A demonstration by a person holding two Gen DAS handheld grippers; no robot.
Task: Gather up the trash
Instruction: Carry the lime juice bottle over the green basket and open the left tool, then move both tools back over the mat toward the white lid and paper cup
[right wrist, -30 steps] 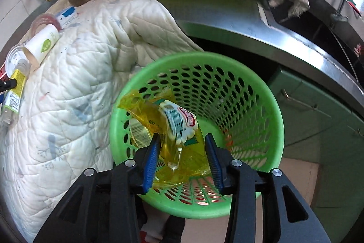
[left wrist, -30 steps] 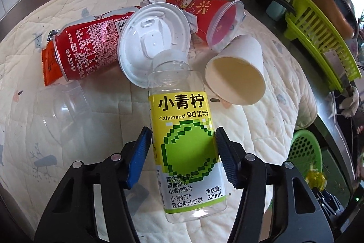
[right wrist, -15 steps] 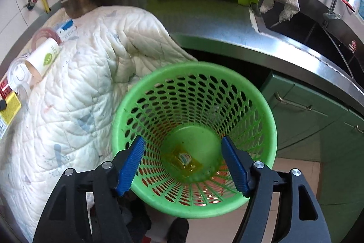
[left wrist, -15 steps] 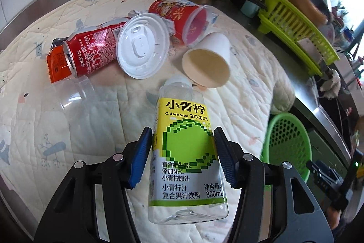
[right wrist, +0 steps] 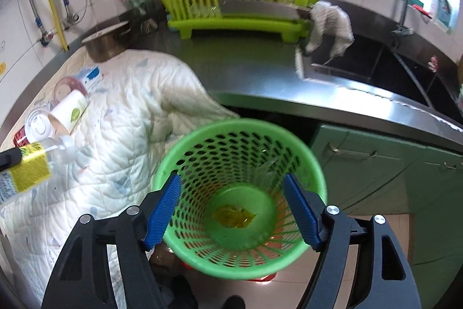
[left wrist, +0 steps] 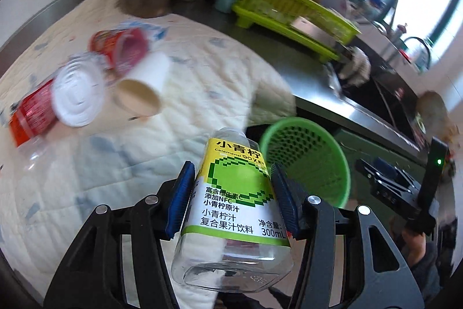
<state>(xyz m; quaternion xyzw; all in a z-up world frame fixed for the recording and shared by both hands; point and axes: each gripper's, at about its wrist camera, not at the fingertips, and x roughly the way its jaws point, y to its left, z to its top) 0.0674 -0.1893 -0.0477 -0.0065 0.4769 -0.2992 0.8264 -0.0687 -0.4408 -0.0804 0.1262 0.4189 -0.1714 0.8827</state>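
The left hand-held gripper (left wrist: 231, 194) has its blue pads pressed on both sides of an empty juice bottle (left wrist: 235, 201). The bottle is up in the air above the white quilt (left wrist: 202, 94), and its cap end tips toward the green basket (left wrist: 306, 158).

The right hand-held gripper (right wrist: 233, 209) hangs over the basket (right wrist: 240, 193) with its jaws wide apart, and they have just been opening. Nothing is between them. A yellow wrapper (right wrist: 233, 217) lies flat at the bottom of the basket.

More trash waits on the quilt: a white paper cup (left wrist: 141, 89) on its side, a white lid (left wrist: 76, 93), a red cup (left wrist: 124, 51), a red can (left wrist: 29, 112) and a clear cup (left wrist: 34, 158).

What could go wrong? The bottle is smooth and round, so I think it could slip if the pads loosen too soon. Then it would land on the quilt or the floor. The basket's mouth is not very big, and the right hand-held gripper is above it. The two could bump, or the bottle could hit the rim and bounce out. The basket looks light, so a knock might tip it over.
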